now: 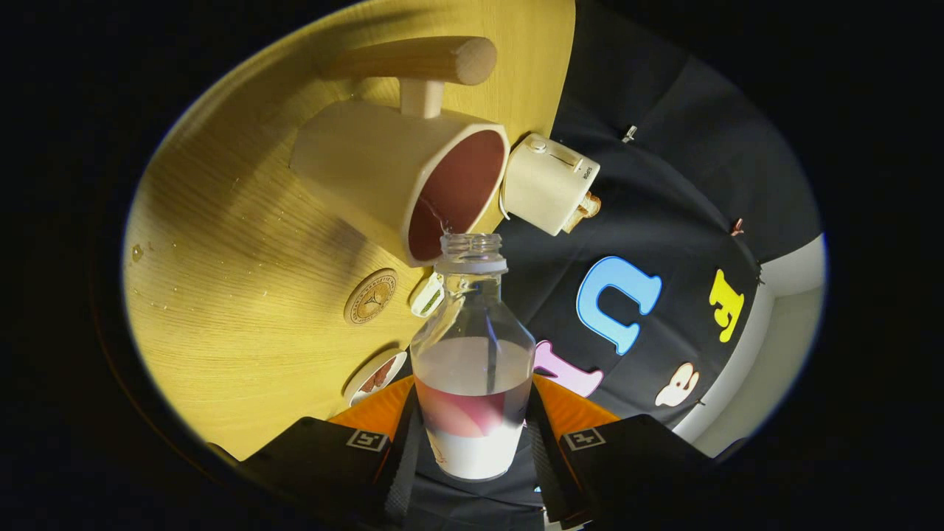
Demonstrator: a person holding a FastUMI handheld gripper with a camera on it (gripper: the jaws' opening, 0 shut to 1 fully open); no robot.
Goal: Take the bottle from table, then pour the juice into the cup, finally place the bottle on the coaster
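A pale wooden table (pixel 243 243) with a fine grain carried the scene, tilted steeply in the gripper's view, its far edge running against the booth's black cloth wall (pixel 664 221). The gripper (pixel 472 435) was clamped on a clear glass bottle (pixel 473 346), both fingers pressing its lower body from either side. The bottle's long axis ran straight ahead along the fingers, its open threaded mouth pointing away from them toward a cream cup (pixel 398 177). Pale liquid filled the lower part of the bottle, with a reddish band showing through the glass near the fingers.

The cup had a dark red inside and a wooden handle (pixel 420 63) jutting from its side on a short peg. The bottle's mouth sat just at the cup's rim; whether they touched could not be told. A thin thread of liquid showed between mouth and rim.

A round coaster (pixel 371 296) with a printed emblem lay on the table beside the cup, near the table's edge. A small cream toaster (pixel 549 184) with a slice poking out stood at that edge beyond the cup. A small plate (pixel 376 377) lay near the left finger, at the edge of the table.
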